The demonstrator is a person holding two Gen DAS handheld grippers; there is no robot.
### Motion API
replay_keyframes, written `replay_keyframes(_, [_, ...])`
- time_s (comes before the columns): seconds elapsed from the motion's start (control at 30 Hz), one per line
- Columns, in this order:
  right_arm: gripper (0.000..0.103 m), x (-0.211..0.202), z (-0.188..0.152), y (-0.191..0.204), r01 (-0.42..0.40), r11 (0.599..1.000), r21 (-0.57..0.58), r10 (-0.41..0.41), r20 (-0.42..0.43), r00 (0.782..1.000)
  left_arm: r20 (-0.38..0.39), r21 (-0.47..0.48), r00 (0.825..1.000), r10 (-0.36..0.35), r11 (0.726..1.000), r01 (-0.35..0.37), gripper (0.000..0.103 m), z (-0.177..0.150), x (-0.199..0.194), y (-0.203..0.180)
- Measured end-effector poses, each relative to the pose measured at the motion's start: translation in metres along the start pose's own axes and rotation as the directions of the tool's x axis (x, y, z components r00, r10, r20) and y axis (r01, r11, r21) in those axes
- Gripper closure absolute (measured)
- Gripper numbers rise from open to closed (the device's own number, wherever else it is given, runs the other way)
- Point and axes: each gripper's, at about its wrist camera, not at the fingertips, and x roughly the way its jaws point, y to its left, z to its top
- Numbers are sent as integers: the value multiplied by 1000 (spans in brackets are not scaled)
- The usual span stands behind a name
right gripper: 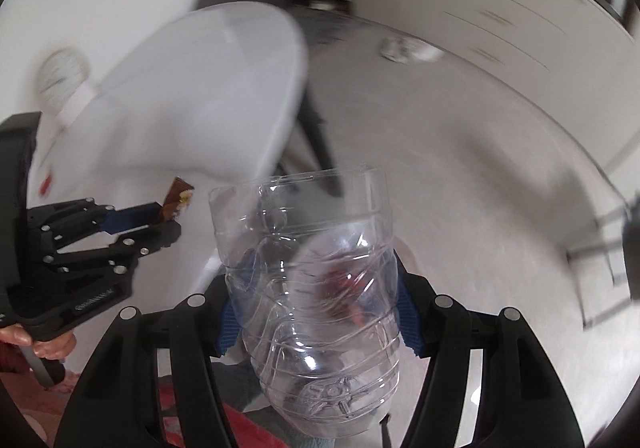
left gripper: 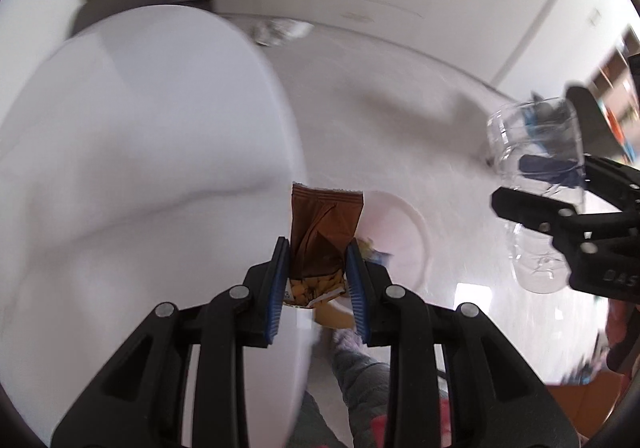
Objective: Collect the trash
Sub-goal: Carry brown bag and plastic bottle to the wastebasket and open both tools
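Observation:
In the left wrist view my left gripper (left gripper: 317, 248) is shut on a brown snack wrapper (left gripper: 324, 224) that sticks up between its blue pads. It hangs beside the edge of a white round table (left gripper: 140, 128) and over a white round container (left gripper: 416, 224) on the floor. At the right, my right gripper (left gripper: 544, 184) holds a clear plastic bottle (left gripper: 536, 152). In the right wrist view that bottle (right gripper: 320, 268) fills the space between the right gripper's (right gripper: 318, 288) blue pads, which press on its sides. The left gripper (right gripper: 168, 220) with the wrapper (right gripper: 176, 198) shows at the left.
A crumpled pale object (right gripper: 408, 48) lies on the light floor near white cabinets (right gripper: 520, 8). The table's dark legs (right gripper: 320, 144) stand under its edge. A hand (right gripper: 52, 348) grips the left tool's handle. A person's grey trouser leg and slipper (left gripper: 348, 340) are below.

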Motion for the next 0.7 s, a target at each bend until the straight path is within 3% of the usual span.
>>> replay_keyframes(0.17, [40,10,-31,-62,68,988,135,-65,-30,997,-138,42,990,-18,999,24,75,13,89,-49])
replay_keyframes(0.43, [40,40,-55,-114,68,969,239,-54,-65,996,-315,22,949,20,1000,-14,75,1,231,-79])
replay_keyframes(0.57, [40,57,-54,-122,58,965,256,-42,-68,997,-370,25,928,32,999,-25,75,-11,272,-87])
replay_keyframes(0.67, [40,53,-65,-126,54,966,253,-38,-68,997,-385,21,923,22,1000,-15,73,-19,282,-87])
replay_keyframes(0.7, [40,54,-67,-127,53,967,250,-37,-71,997,-385,19,923,17,1000,-10,68,-16,285,-86])
